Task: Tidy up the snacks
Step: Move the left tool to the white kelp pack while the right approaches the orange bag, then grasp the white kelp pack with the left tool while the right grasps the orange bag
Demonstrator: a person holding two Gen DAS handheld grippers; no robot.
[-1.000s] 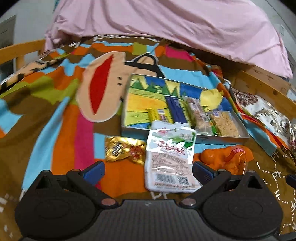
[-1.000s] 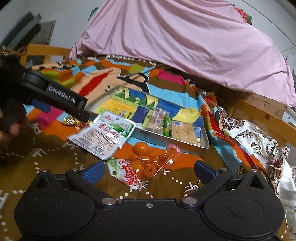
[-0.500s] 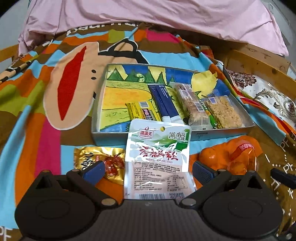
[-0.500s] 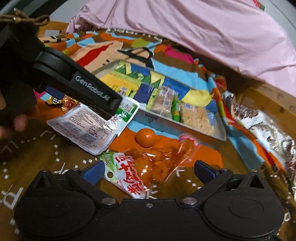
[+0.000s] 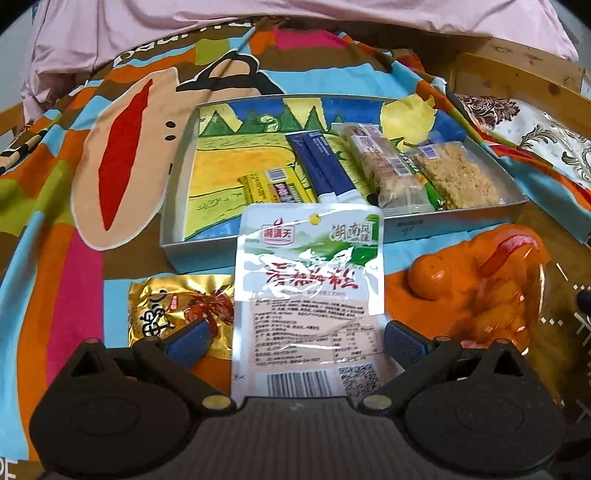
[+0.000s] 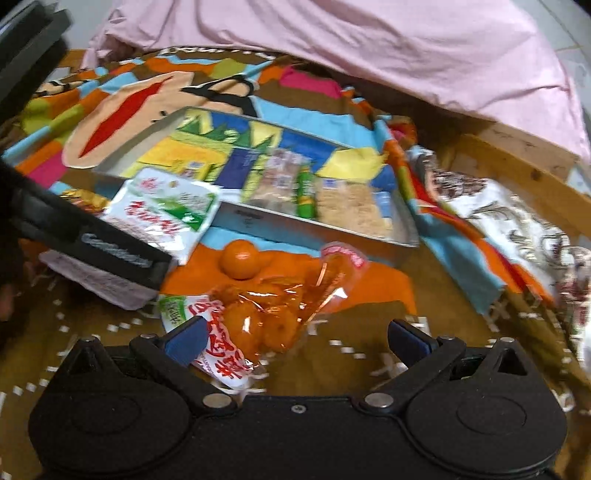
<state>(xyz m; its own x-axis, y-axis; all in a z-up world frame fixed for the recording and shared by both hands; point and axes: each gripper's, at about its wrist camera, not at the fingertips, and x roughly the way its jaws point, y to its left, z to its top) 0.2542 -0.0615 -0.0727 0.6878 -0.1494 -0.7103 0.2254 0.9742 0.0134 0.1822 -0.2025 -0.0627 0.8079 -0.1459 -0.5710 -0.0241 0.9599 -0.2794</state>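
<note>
A metal tray (image 5: pixel 173 206) (image 6: pixel 314 230) with a painted landscape bottom lies on the patterned bedspread and holds several snack bars. A white and green snack pouch (image 5: pixel 308 291) (image 6: pixel 166 210) lies in front of it, its top edge leaning on the tray's near wall. My left gripper (image 5: pixel 295 341) is open, its blue pads on either side of the pouch's lower part. A gold packet (image 5: pixel 177 310) lies left of the pouch. My right gripper (image 6: pixel 295 339) is open over a clear bag of orange pieces (image 6: pixel 266 314) (image 5: pixel 495 295). A loose small orange (image 6: pixel 240 264) (image 5: pixel 430 278) sits beside the bag.
A pink quilt (image 5: pixel 258 18) (image 6: pixel 369 48) is heaped behind the tray. A wooden bed rail (image 5: pixel 517 74) (image 6: pixel 517 166) and a brown-patterned white cloth (image 5: pixel 535 129) (image 6: pixel 498 214) lie to the right. The left gripper's black body (image 6: pixel 92 247) crosses the right wrist view at left.
My left gripper has come forward and down, so the white pouch now lies between its pads. My right gripper has closed in on the bag of orange pieces.
</note>
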